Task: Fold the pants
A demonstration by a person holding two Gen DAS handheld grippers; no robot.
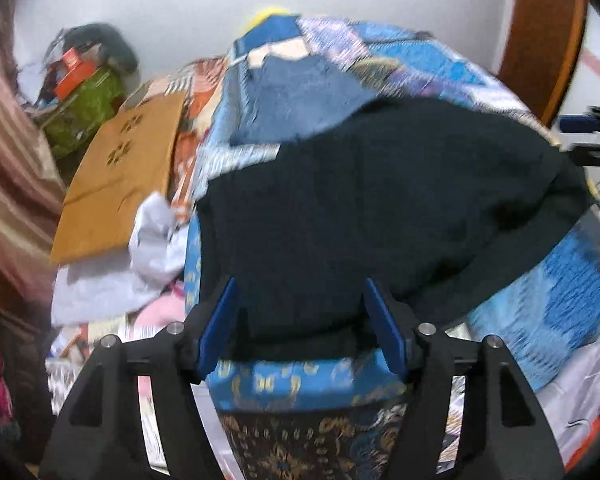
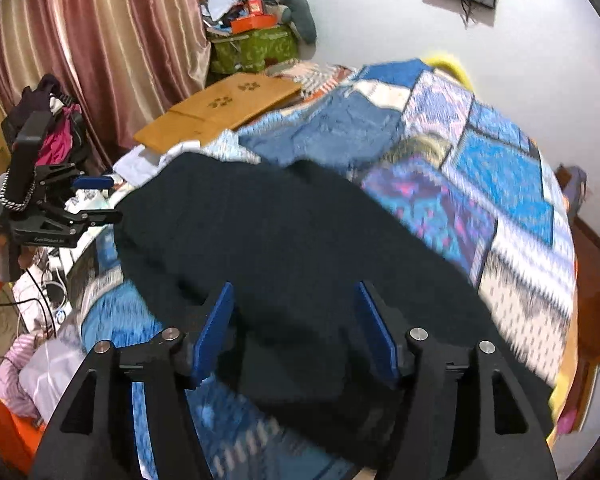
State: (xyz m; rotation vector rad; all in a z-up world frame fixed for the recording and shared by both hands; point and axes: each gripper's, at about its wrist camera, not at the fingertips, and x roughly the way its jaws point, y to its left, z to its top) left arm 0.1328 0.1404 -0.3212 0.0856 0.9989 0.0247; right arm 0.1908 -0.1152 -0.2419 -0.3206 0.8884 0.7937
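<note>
In the left wrist view, the left gripper (image 1: 300,312) was held wide apart and empty, with the near edge of the dark pants (image 1: 380,200) lying between and beyond its fingers on the patchwork quilt (image 1: 420,64).

In the right wrist view, the right gripper (image 2: 296,320) was likewise spread wide over the pants. A grasp seemed to be in preparation; closing on the hem edges would be called for next.

Black pants (image 2: 284,240) on blue patchwork quilt (image 2: 500,176), striped pink curtain (image 2: 100,40)
</note>
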